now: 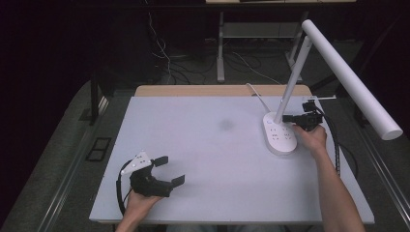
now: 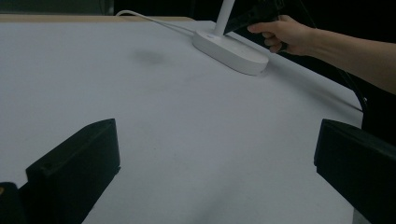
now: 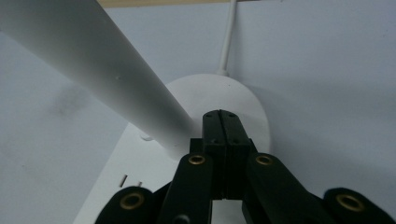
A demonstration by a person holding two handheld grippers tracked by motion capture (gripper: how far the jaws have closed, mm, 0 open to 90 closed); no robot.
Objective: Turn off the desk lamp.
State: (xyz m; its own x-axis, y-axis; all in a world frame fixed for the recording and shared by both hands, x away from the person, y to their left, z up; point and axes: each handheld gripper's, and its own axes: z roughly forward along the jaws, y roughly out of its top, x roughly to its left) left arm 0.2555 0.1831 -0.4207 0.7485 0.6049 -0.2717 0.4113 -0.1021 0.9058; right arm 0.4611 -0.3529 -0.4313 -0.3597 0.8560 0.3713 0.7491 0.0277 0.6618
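Observation:
A white desk lamp stands at the right of the table, with an oval base (image 1: 279,140), a slanted stem (image 1: 292,79) and a long bar head (image 1: 350,79). My right gripper (image 1: 286,117) is shut, its jaws pressed flat together with nothing between them. In the right gripper view its tips (image 3: 221,115) sit over the base (image 3: 243,100), right beside the foot of the stem (image 3: 102,70). My left gripper (image 1: 170,169) rests at the table's front left, open and empty. In the left gripper view its jaws (image 2: 217,140) stand wide apart, and the lamp base (image 2: 233,51) lies far off.
The white table (image 1: 203,159) has a faint dark smudge (image 1: 226,124) near its middle. The lamp's white cable (image 3: 228,42) runs off the back edge past a wooden strip (image 1: 193,90). The lamp head overhangs the table's right side. Cables lie on the floor behind.

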